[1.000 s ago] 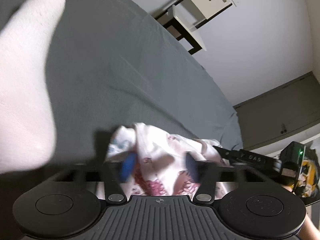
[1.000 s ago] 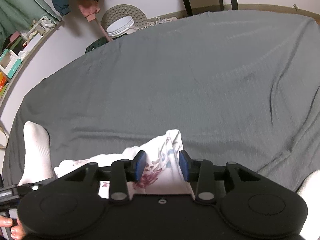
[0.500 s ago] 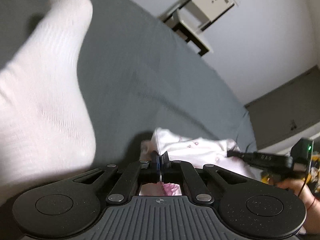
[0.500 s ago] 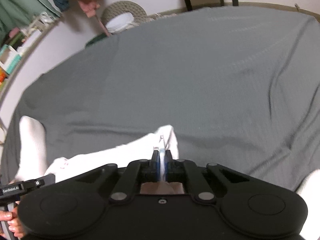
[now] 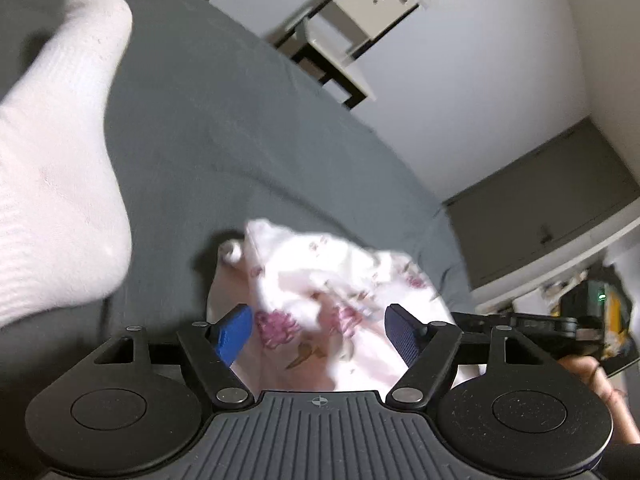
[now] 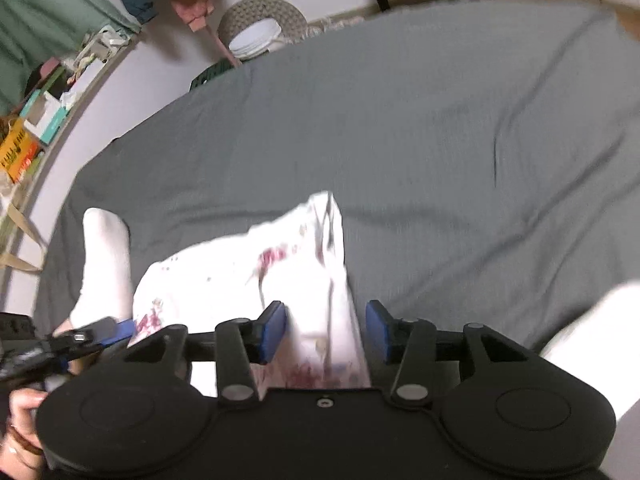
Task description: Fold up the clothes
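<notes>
Presently on view: one white garment with a pink floral print (image 5: 320, 280), lying rumpled on the grey bed sheet (image 5: 240, 140) at the near edge of the bed, between the person's two white-socked feet. Left gripper (image 5: 318, 334): jaws spread wide, blue pads either side of the cloth's near portion, gripping nothing. Right gripper (image 6: 326, 332): jaws likewise parted, a raised fold of the same garment lying between and ahead of the pads, not pinched. White sock, left foot (image 5: 56, 152): resting on the sheet just beside the garment. Right foot's sock (image 6: 592, 328): at the frame edge, blurred. Hand (image 6: 20, 412) at the lower left of the right wrist view, around the other gripper's handle. Beyond the bed: black-legged side table with white top (image 5: 340, 52), grey cabinet (image 5: 552, 212), round woven basket (image 6: 262, 20) holding white items, shelf of boxes (image 6: 36, 120) along the wall.
</notes>
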The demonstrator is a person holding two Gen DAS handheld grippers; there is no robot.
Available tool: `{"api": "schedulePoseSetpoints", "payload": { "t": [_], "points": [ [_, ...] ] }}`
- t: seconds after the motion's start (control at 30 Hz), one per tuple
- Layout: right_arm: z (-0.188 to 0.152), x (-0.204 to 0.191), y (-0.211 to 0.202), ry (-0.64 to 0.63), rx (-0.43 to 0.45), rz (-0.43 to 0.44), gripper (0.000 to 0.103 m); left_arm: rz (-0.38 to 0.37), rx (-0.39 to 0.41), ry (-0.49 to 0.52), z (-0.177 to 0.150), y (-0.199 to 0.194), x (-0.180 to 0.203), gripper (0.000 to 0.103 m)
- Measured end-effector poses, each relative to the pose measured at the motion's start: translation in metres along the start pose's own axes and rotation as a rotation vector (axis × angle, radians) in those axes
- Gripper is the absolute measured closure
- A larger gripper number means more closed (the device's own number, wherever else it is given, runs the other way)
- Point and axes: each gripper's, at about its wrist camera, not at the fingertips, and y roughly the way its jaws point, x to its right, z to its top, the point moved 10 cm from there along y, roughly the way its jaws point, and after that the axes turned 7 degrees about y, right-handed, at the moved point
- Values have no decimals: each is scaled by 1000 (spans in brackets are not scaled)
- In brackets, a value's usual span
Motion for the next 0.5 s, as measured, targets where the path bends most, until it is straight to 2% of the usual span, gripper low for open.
{"api": "schedulePoseSetpoints", "payload": {
  "t": [0.03, 0.07, 0.1, 0.13, 0.2, 0.33, 0.43, 0.5],
  "points": [
    [-4, 2, 1, 15, -8, 17, 67, 8, -11, -8, -6, 0, -1, 40],
    [-7, 2, 0, 15, -14, 31, 76, 1, -23, -21, -8, 3, 0, 67],
    [-8, 0, 1, 5, -17, 40, 90, -5, -35, -34, -10, 4, 0, 85],
    [-8, -3, 0, -13, -14, 35, 96, -3, -41, -33, -12, 4, 0, 95],
    [-11, 1, -8, -56, 13, -3, 98, -3, -48, 0, -13, -1, 2, 99],
    [-9, 13, -16, -80, 66, -89, 99, 60, -64, 90, -14, -11, -4, 101],
    [-15, 21, -7, -49, 25, -100, 99, 76, -85, 108, -17, -15, -10, 101],
    [-18, 24, -5, -43, -1, -86, 97, 29, -82, 105, -18, -19, -7, 101]
  ]
}}
